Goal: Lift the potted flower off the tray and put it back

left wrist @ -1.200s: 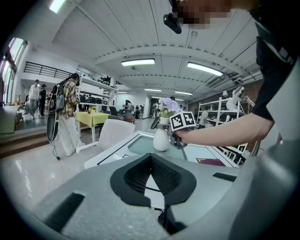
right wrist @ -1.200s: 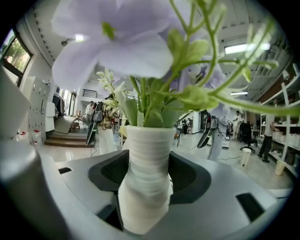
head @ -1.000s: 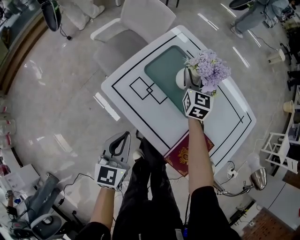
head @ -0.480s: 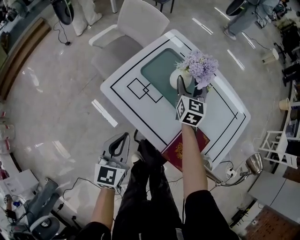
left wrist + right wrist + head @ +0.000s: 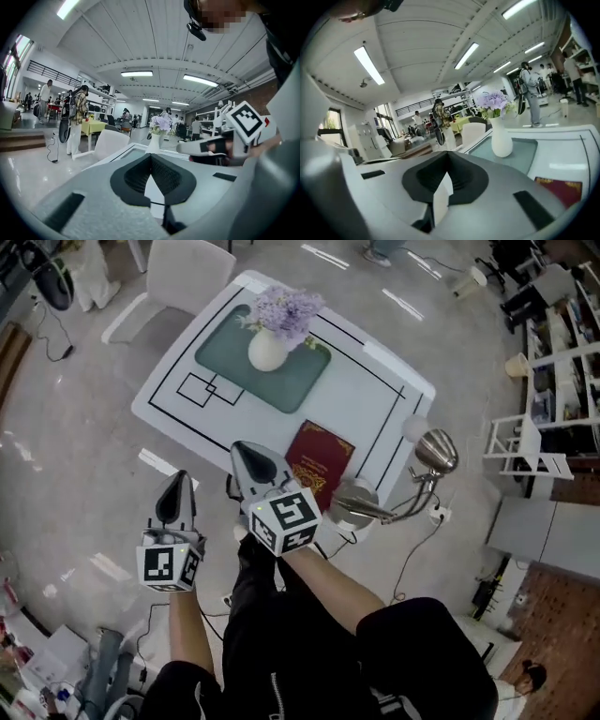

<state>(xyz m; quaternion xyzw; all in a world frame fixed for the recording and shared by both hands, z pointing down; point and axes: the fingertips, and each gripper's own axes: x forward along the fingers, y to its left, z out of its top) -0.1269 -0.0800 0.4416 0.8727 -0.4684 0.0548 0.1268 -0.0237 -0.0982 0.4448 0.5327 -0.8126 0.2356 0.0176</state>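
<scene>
A white table (image 5: pixel 366 399) marked with black lines carries a dark red booklet (image 5: pixel 319 454) close to its near edge. A silver desk lamp (image 5: pixel 433 454) stands at the table's near corner. A white chair (image 5: pixel 183 273) sits at its far side.

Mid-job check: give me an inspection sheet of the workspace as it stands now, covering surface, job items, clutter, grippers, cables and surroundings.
Surface: white table with black outlines; its bare parts look clean.
Job's things: potted flower stands upright on the green tray.
Clutter: red booklet on the table's near side; desk lamp at the table's edge.
Grippers: left gripper shut, empty; right gripper shut, its jaws just closed with nothing between them. Neither touches the flower.
Cables: one cable on the floor below the lamp.
Surroundings: white chair beyond the table; white shelving at right.
</scene>
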